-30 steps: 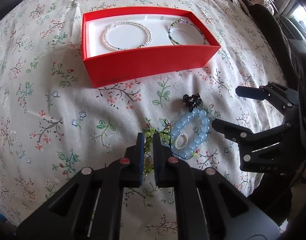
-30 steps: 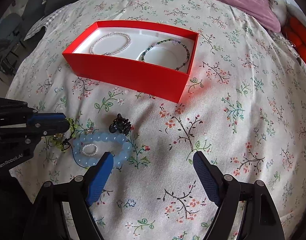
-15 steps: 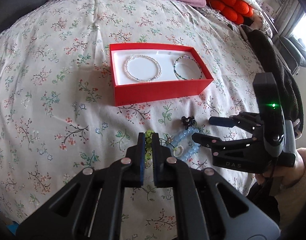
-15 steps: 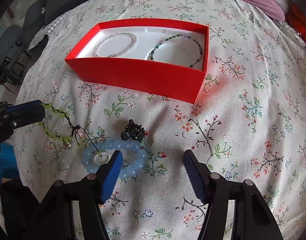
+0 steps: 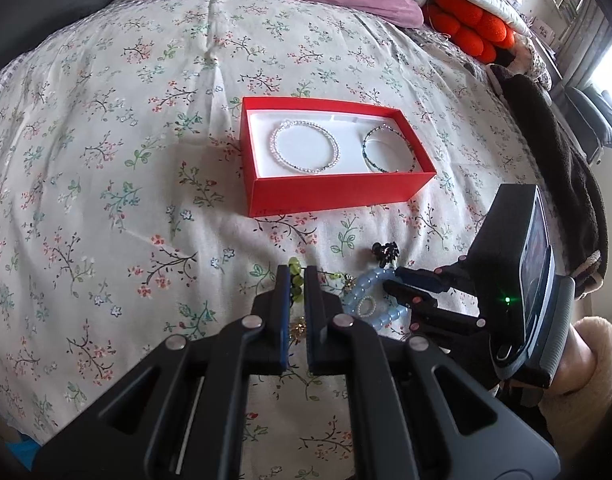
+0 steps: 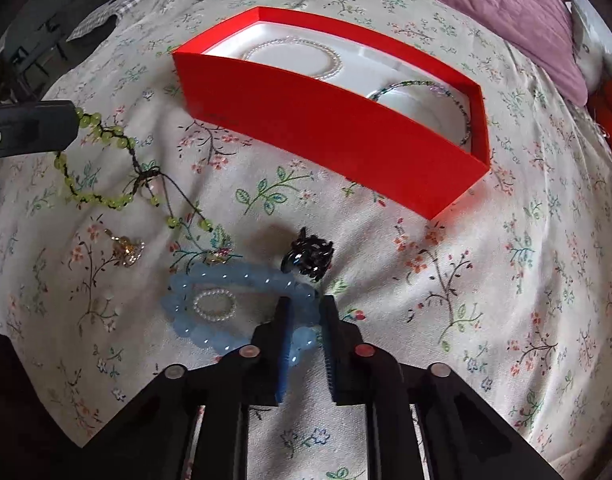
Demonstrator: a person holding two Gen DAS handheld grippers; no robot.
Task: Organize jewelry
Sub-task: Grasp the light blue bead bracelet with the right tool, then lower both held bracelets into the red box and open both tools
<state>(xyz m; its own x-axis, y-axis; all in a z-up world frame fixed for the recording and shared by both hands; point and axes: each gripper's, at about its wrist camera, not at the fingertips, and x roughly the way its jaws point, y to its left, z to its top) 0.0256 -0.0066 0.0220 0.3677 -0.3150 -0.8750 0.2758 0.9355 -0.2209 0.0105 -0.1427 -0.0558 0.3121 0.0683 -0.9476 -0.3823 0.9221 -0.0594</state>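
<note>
Right wrist: blue bracelet [image 6: 242,280] between closing right tongs [image 6: 306,312]

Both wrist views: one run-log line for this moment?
left gripper: shut on green beaded bracelet | right gripper: closing on pale blue beaded bracelet | red cardboard box: two bracelets inside

Right claw [image 6: 304,320] closing around blue bracelet [image 6: 242,280]

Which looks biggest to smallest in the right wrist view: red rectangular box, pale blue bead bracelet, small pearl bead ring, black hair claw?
1. Red rectangular box
2. Pale blue bead bracelet, partly hidden by the right gripper, whose jaws are closing on it
3. Black hair claw and small pearl bead ring: look alike in size, so unranked
</note>
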